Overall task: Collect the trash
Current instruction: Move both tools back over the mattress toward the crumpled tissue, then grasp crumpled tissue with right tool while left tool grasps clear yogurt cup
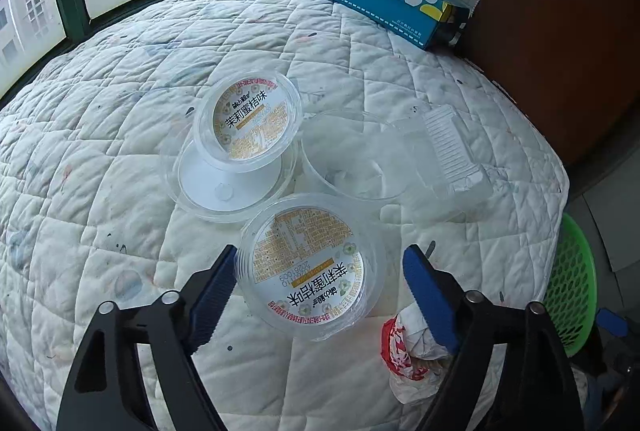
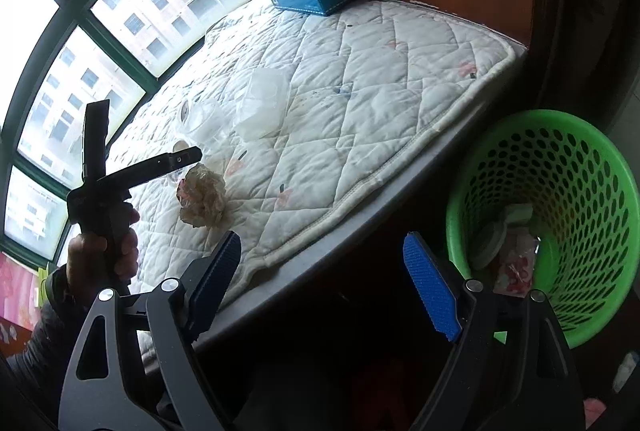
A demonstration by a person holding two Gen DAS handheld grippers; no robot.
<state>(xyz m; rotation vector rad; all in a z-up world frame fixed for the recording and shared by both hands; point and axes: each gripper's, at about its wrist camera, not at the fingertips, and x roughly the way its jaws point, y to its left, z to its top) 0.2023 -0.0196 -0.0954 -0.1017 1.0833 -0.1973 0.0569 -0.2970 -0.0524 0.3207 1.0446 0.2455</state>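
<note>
Trash cup sits between spread left tongs (untouched).

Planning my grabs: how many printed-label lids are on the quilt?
2: one printed-label lid between the open left gripper fingers, another farther back atop a clear container.

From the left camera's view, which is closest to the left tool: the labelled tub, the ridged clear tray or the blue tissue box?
1. Labelled tub, between the open left tool fingers.
2. Ridged clear tray, middle right.
3. Blue tissue box, far right corner.
</note>
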